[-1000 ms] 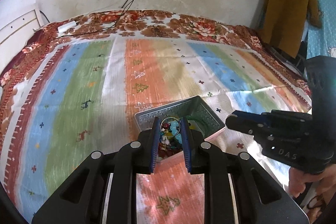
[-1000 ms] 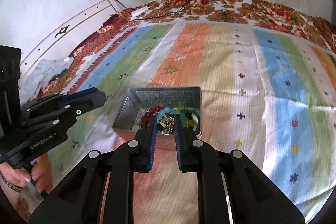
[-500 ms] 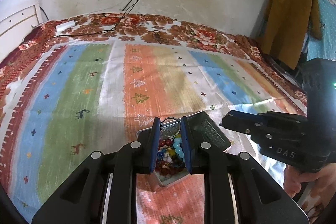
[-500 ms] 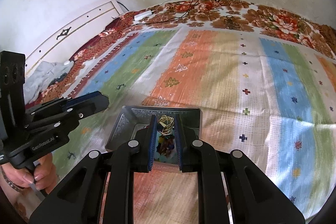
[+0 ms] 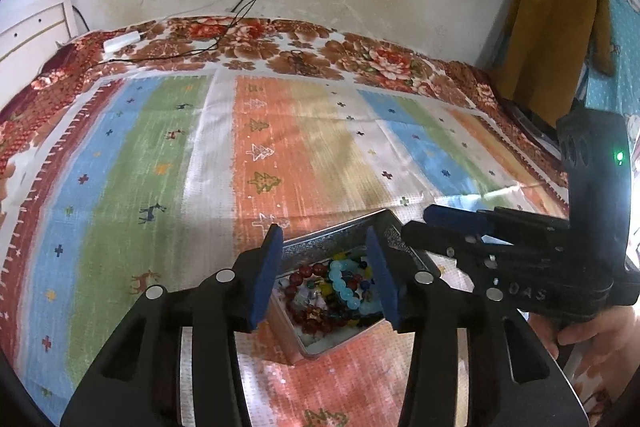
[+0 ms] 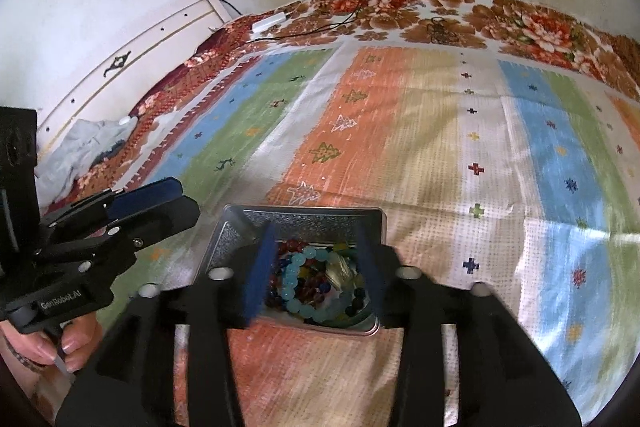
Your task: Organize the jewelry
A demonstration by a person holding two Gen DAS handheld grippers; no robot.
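hovering over the metal tin point(image 5: 384, 227) on the striped bedspread point(image 5: 160, 167), both tools have their jaws spreading apart at this moment. the left gripper point(image 5: 324, 267) shows nothing between its blue pads point(image 5: 262, 279) — only the heap of jewelry lying in the tin below. the right gripper point(image 6: 316, 267) is likewise empty between its pads, released above the same tin point(image 6: 304, 217).

the task's things sit inside that tin: a light blue bead bracelet point(image 6: 298, 291), a dark red bead bracelet point(image 5: 310, 273), and a tangle of mixed coloured beads and something pale and glinting that is too blurred to name.

what could go wrong from here, as i judge it:
- the two grippers are crowded close over one small tin — a careless pull-away could knock one tool into the other, or clip the tin's rim and tip it.
- the tin rests on soft cloth, so a nudge may slide or tilt it and spill beads onto the bedspread.
- loose strands could snag on a pad as it lifts.
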